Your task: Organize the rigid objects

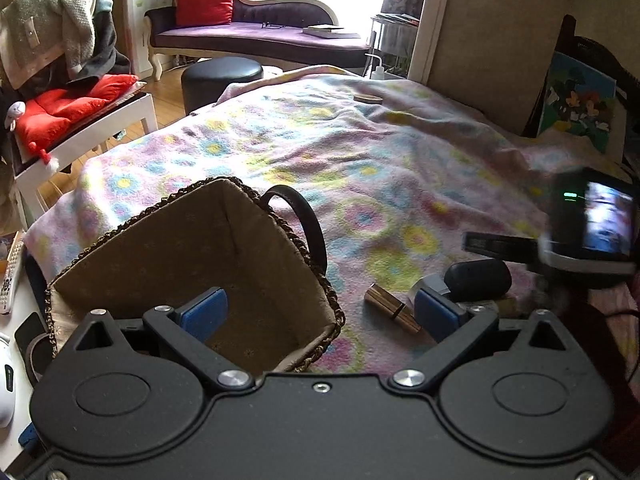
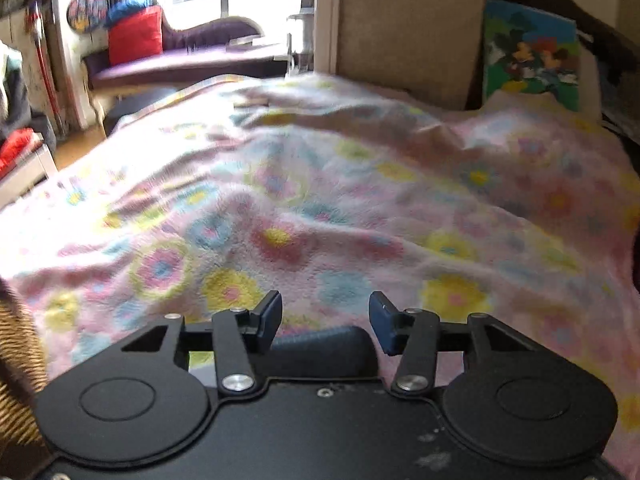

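A woven basket (image 1: 120, 248) with a beige lining and black handle stands on the flowered blanket, its inside bare. My left gripper (image 1: 320, 314) is open, with its left finger over the basket's near corner and its right finger (image 1: 436, 314) beside a gold lipstick tube (image 1: 390, 306). A dark oval case (image 1: 478, 274) and a silvery object (image 1: 426, 284) lie just right of the lipstick. My right gripper (image 2: 325, 320) is open above a dark object (image 2: 324, 340) lying between its fingers on the blanket. The right gripper's body shows blurred at the right of the left wrist view (image 1: 592, 224).
A small round wooden lid (image 1: 367, 98) lies far back on the blanket. A chair with red cushions (image 1: 68, 108) stands left of the bed, a black stool (image 1: 222, 76) and purple chaise (image 1: 256, 32) beyond. A cartoon picture (image 2: 532, 56) leans at the right. The basket's edge (image 2: 16, 360) shows at the left of the right wrist view.
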The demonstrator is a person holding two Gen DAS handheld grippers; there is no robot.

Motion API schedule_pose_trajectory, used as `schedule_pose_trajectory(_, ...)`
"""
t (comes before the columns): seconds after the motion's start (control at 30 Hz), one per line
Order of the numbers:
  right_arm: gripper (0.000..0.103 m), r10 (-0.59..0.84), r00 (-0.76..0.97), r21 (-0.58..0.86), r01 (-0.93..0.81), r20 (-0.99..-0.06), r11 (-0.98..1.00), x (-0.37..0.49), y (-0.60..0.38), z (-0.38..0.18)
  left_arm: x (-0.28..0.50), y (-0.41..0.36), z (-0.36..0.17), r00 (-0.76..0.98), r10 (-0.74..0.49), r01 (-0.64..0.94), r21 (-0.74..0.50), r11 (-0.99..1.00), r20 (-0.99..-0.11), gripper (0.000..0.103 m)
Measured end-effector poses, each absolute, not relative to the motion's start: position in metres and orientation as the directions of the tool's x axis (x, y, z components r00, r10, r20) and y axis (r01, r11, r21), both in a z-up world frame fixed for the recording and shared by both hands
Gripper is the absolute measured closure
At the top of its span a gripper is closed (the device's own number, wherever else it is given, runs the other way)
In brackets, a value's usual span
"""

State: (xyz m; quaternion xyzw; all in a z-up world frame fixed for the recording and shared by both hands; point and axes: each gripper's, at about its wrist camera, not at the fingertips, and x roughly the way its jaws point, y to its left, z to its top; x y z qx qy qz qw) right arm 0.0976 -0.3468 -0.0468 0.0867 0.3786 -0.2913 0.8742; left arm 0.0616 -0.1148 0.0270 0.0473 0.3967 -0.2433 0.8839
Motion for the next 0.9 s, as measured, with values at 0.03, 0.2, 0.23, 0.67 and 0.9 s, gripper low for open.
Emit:
schedule_pose_trajectory(0.03,0.056,-0.441,0.532,-0.082,0.567,-0.723,0.819,0.107,-0.347,-0.053,0.062,-0.115,0.027,0.566,-0.391,0.464,-0.111,0.879,-0.726,0.006)
schedule_pose_trajectory(0.2,0.058,-0.339,0.554,-0.013,0.509,-0.760,0.861,0.126,-0.339,-0.072,0.065,-0.113,0.027,0.561,-0.394,0.457,-0.124,0.881,-0.728,0.006)
schedule_pose_trajectory(0.23,0.058,-0.346,0.542,-0.036,0.501,-0.766,0.865,0.129,-0.334,-0.076,0.065,-0.113,0.027,0.562,-0.390,0.456,-0.120,0.882,-0.729,0.006)
schedule_pose_trajectory(0.67,0.057,-0.391,0.519,-0.157,0.437,-0.760,0.886,0.036,-0.313,-0.091,0.061,-0.117,0.026,0.545,-0.389,0.466,-0.116,0.877,-0.743,0.006)
schedule_pose_trajectory(0.9,0.057,-0.293,0.651,0.025,0.433,-0.701,0.901,0.061,-0.301,-0.053,0.063,-0.116,0.025,0.547,-0.387,0.462,-0.118,0.879,-0.743,0.006)
